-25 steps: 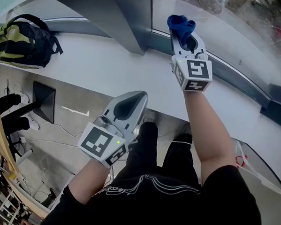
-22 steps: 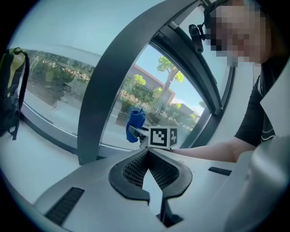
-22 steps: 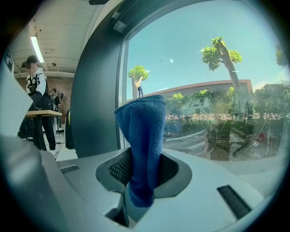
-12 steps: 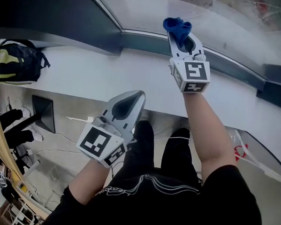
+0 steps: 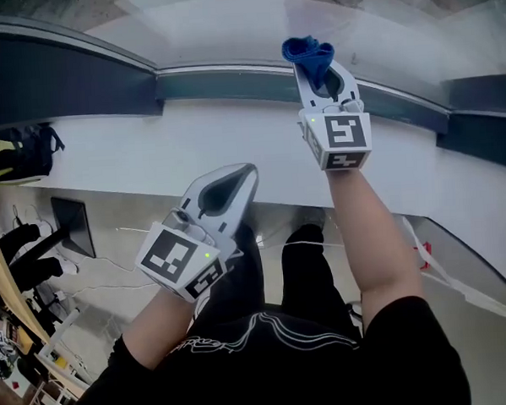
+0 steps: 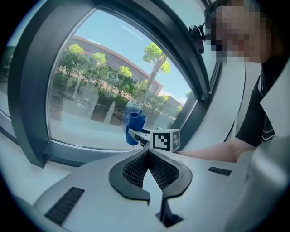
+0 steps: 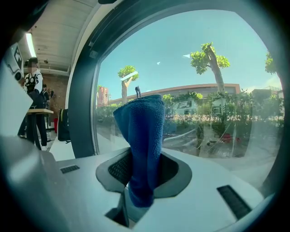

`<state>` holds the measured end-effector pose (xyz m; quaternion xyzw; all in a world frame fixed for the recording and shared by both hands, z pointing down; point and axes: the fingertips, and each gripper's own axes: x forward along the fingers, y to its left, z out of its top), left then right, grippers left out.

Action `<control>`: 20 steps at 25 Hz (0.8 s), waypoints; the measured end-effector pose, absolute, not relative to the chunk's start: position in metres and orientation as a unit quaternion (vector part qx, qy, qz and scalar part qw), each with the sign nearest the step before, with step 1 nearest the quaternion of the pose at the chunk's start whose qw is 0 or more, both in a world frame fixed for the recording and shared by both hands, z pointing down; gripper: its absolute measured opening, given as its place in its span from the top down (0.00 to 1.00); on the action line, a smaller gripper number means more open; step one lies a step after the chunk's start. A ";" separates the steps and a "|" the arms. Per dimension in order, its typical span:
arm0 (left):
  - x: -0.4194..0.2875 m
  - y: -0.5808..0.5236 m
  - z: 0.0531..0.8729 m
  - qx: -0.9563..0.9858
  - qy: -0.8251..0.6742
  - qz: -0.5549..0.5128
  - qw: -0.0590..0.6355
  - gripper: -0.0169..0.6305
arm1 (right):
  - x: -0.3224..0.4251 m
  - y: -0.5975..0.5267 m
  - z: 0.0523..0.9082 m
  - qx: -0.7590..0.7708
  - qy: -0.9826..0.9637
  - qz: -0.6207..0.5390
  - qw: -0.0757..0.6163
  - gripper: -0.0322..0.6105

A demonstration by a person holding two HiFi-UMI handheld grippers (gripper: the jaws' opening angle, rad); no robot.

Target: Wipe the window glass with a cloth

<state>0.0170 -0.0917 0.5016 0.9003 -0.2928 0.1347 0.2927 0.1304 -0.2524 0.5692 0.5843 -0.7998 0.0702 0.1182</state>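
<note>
Black-and-yellow backpack (image 5: 14, 155) at the far-left end of the broad white window sill (image 5: 149, 148), which is bare from there rightward under the dark window frame (image 5: 60, 80). Left gripper (image 5: 248, 169): over the sill's near edge, jaw tips pressed together, nothing held. Right gripper (image 5: 312, 67): farther off, jaws clamped on a bunched blue terry cloth (image 5: 307, 51), close to the curved window glass (image 5: 227, 21); contact unclear.

Black short-sleeved shirt (image 5: 270, 366), black trousers (image 5: 310, 279)
</note>
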 end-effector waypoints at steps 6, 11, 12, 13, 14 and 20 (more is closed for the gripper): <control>0.089 -0.078 0.502 0.908 -0.261 0.146 0.292 0.97 | 0.211 -0.232 0.571 0.600 -0.787 0.066 0.129 0.81; 0.137 -0.071 0.498 0.914 -0.242 0.153 0.288 0.97 | 0.266 -0.218 0.566 0.612 -0.777 0.059 0.138 0.81; 0.146 -0.070 0.497 0.915 -0.238 0.154 0.287 0.97 | 0.276 -0.215 0.564 0.614 -0.775 0.058 0.138 0.81; 0.155 -0.068 0.496 0.916 -0.234 0.155 0.285 0.97 | 0.286 -0.213 0.563 0.616 -0.773 0.056 0.138 0.81; 0.163 -0.067 0.495 0.918 -0.230 0.156 0.284 0.97 | 0.296 -0.210 0.561 0.619 -0.771 0.055 0.137 0.81; 0.202 -0.055 0.497 0.922 -0.213 0.164 0.280 0.97 | 0.363 -0.192 0.564 0.655 -0.742 0.066 0.126 0.81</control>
